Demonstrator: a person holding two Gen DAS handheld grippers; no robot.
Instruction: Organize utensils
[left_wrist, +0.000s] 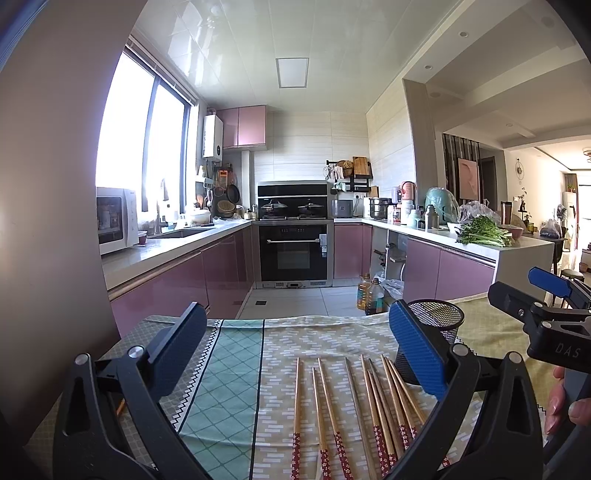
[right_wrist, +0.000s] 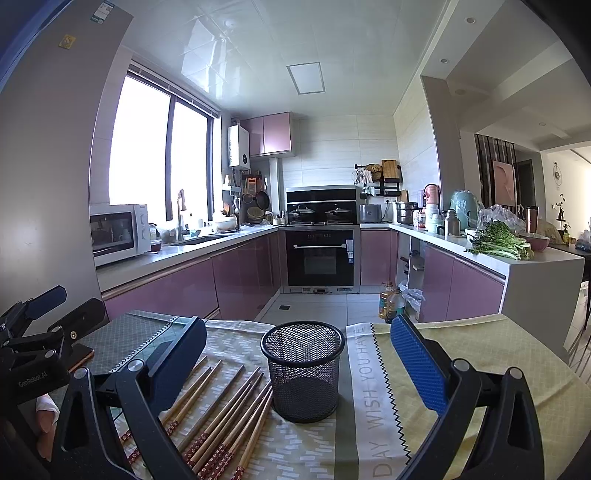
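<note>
Several wooden chopsticks (left_wrist: 354, 410) with red patterned ends lie side by side on a patterned tablecloth (left_wrist: 229, 369). My left gripper (left_wrist: 295, 350) hovers just above them, open, nothing between its fingers. To their right stands a black mesh holder (left_wrist: 439, 321), empty and upright, partly hidden behind my left gripper's blue pad. In the right wrist view the mesh holder (right_wrist: 303, 369) sits between the fingers of my open right gripper (right_wrist: 299, 354), untouched, with the chopsticks (right_wrist: 221, 413) fanned out on its left. The right gripper (left_wrist: 543, 306) shows at the left view's right edge, the left gripper (right_wrist: 40, 325) at the right view's left edge.
The table's far edge (right_wrist: 443, 321) drops to a tiled kitchen floor where oil bottles (right_wrist: 391, 302) stand. Pink cabinets, an oven (right_wrist: 321, 258) and counters ring the room. A person's fingers (left_wrist: 561, 402) hold the right gripper. A dark flat object (right_wrist: 81, 358) lies at the table's left.
</note>
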